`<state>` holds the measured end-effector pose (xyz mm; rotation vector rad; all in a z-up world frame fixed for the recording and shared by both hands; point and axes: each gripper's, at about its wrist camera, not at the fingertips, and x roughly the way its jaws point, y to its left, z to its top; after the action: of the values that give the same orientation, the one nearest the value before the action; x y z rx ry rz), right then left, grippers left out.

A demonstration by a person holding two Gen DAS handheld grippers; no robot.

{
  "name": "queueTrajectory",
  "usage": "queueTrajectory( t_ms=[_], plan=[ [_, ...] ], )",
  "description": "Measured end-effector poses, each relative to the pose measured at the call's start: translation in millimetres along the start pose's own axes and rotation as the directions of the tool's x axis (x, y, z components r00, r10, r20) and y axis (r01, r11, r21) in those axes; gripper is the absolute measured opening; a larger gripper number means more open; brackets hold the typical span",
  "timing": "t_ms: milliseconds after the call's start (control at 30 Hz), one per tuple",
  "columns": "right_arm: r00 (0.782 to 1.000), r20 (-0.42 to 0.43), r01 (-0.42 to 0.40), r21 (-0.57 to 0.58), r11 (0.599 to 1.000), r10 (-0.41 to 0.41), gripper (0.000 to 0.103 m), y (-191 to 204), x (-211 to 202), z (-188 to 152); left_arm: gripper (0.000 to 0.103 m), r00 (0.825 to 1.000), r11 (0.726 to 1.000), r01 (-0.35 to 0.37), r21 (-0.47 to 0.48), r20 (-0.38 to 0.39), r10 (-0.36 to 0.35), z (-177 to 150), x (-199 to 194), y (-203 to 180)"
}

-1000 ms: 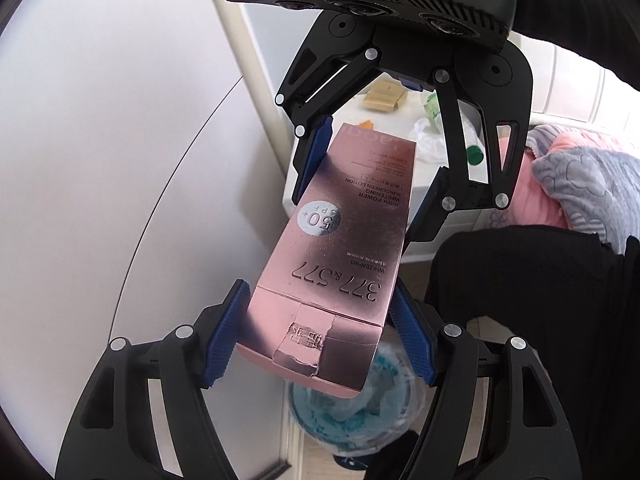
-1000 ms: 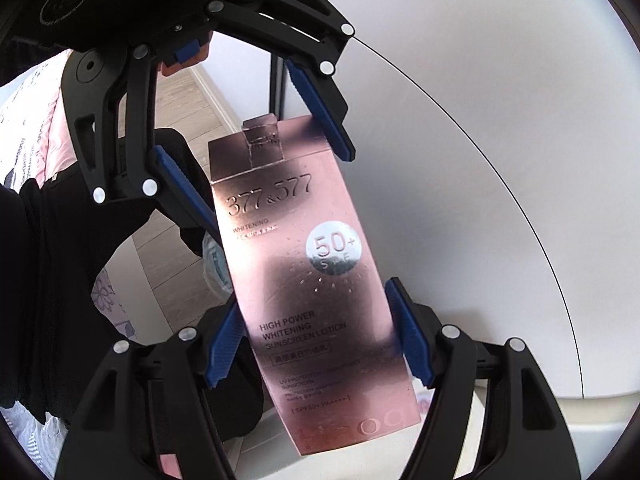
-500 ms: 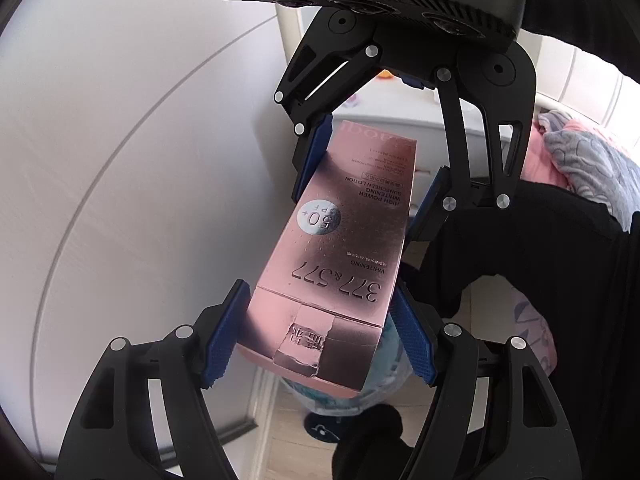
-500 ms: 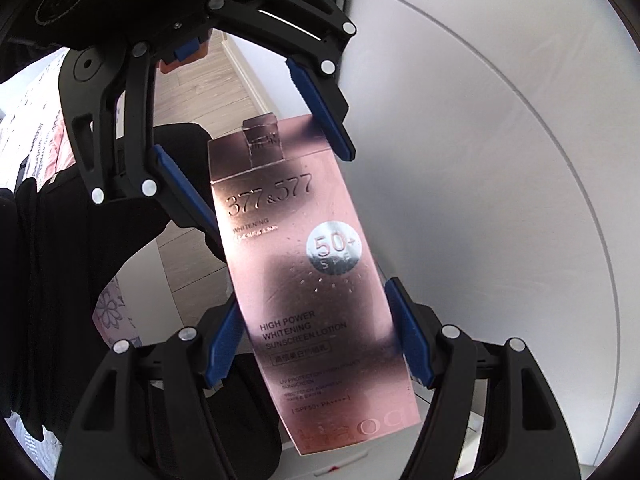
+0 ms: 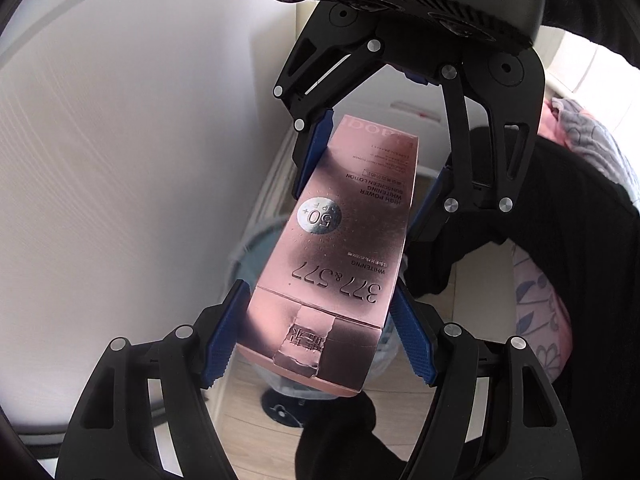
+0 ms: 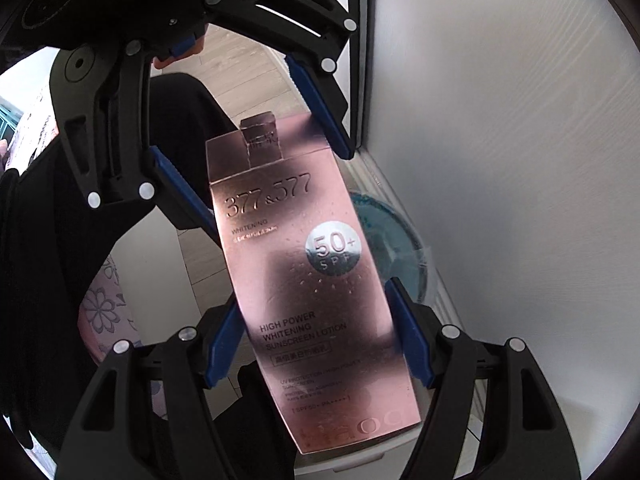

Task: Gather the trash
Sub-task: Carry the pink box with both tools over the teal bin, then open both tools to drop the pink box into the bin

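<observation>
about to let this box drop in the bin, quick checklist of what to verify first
1. Left gripper clamped on the pink sunscreen box: ok.
2. Right gripper clamped on the box's other end: ok.
3. Blue-lined bin below the box: ok.
4. Box centred over the bin's opening: cannot tell, the box hides most of it.
5. Room inside the bin: cannot tell.

Black hand-held gripper point(image 5: 316, 332) linkages, silver rivets, ribbed blue pads point(image 5: 218, 344); black clothing point(image 5: 580, 280).
</observation>
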<state>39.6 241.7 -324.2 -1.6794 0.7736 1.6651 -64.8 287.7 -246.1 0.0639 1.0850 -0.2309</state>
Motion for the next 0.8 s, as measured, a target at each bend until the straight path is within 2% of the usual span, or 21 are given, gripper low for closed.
queueTrajectory(
  t_ms=[167,500,600,800],
  plan=[
    [0.997,-0.017,-0.072,0.035,0.997,0.072,0.065,-17.6,35.7,-2.6,0.068,0.998,0.998,0.051,-0.021,-0.042,-0.052,-17.9,38.5,9.3],
    [0.990,-0.046,-0.131,0.069,0.989,0.134,0.065,-54.9,89.3,-11.7,0.068,0.988,0.993,0.113,-0.046,-0.102,-0.117,-34.3,109.7,22.9],
    [0.984,-0.031,-0.170,0.097,0.981,0.174,0.065,-65.6,102.7,-15.5,0.068,0.983,0.988,0.143,-0.066,-0.105,-0.149,-40.4,123.4,27.3],
    [0.980,-0.026,-0.195,0.111,0.974,0.199,0.065,-67.0,133.4,-22.1,0.069,0.973,0.980,0.179,-0.083,-0.136,-0.189,-50.8,147.5,35.0]
  ],
)
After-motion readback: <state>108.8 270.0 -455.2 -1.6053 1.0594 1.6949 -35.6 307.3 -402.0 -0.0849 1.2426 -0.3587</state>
